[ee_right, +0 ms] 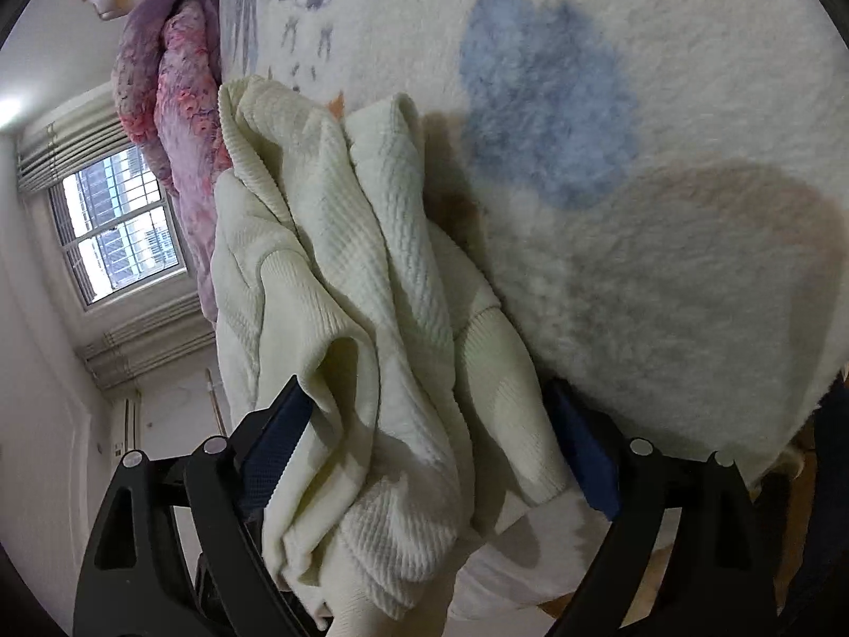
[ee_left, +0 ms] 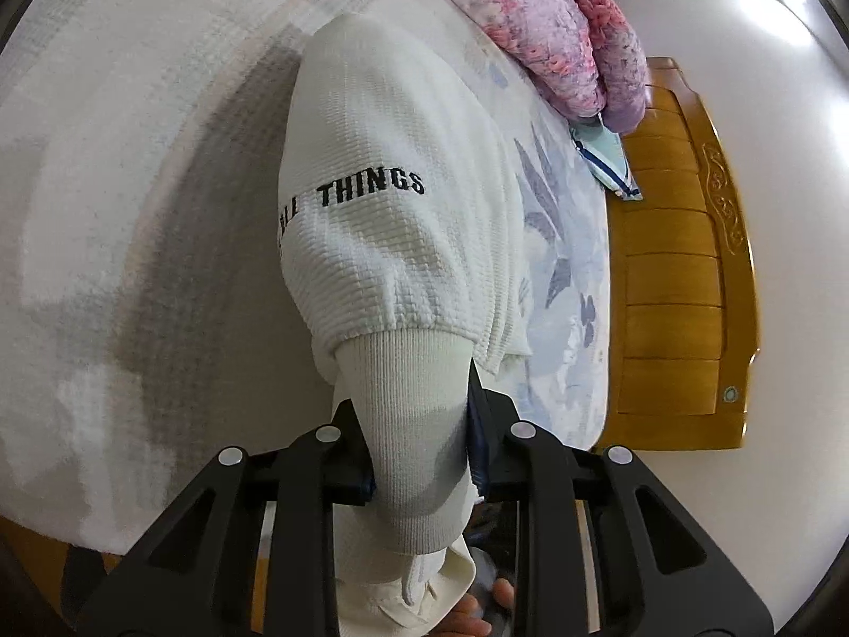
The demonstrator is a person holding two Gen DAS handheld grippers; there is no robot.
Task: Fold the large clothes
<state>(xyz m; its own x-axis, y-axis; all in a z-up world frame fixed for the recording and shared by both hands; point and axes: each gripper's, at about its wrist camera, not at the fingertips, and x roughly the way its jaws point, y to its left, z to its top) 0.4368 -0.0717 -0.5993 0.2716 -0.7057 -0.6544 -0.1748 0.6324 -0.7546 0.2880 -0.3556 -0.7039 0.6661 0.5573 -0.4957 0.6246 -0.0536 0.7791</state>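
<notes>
A white waffle-knit sweatshirt point(ee_left: 382, 148) with black lettering "ALL THINGS" on its sleeve stretches away over the bed. My left gripper point(ee_left: 411, 398) is shut on the sleeve's ribbed cuff point(ee_left: 414, 414), which is pinched between the blue pads. In the right wrist view the same cream sweatshirt point(ee_right: 371, 276) lies bunched in folds. My right gripper point(ee_right: 424, 387) stands wide open around that bundle. The cloth lies loosely between its fingers point(ee_right: 276, 440) and drapes down over the bed edge.
A fluffy white blanket point(ee_right: 663, 292) with blue and brown patches covers the bed. A pink-purple quilt point(ee_left: 562, 26) is piled along its far side, by a wooden bed board point(ee_left: 674, 265). A window point(ee_right: 122, 228) shows at the left. A hand point(ee_left: 493, 600) is below the left gripper.
</notes>
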